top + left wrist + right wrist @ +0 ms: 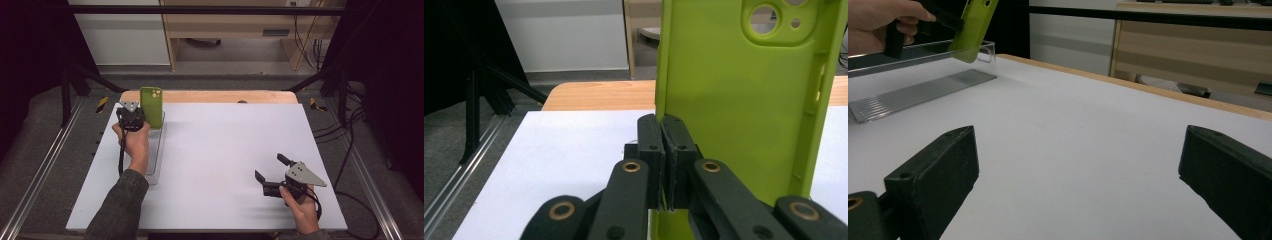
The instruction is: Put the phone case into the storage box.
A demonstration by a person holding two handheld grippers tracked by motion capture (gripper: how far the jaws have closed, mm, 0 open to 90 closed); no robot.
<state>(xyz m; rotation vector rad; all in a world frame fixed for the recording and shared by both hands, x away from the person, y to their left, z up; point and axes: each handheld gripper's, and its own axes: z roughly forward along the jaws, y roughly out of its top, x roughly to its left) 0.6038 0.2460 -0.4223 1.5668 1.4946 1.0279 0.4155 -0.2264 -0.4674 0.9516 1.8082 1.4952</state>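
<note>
Already the left tongs [135, 116] are pinching the green case [152, 107] upright over the clear tray [156, 159] at the desk's [215, 150] far-left corner; setting it down is remaining, while the right tongs [270, 172] are idling wide open, empty.

The clear tray [156, 152] lies along the left part of the white table [225, 150] and serves as the landmark. Above its far end the green phone case [151, 107] stands upright, pinched in the left gripper [131, 117], blocking passage there. Right of the tray the tabletop lies bare as far as the right gripper [270, 175], which rests well apart from the tray with its jaws wide, near the front right corner.
</note>
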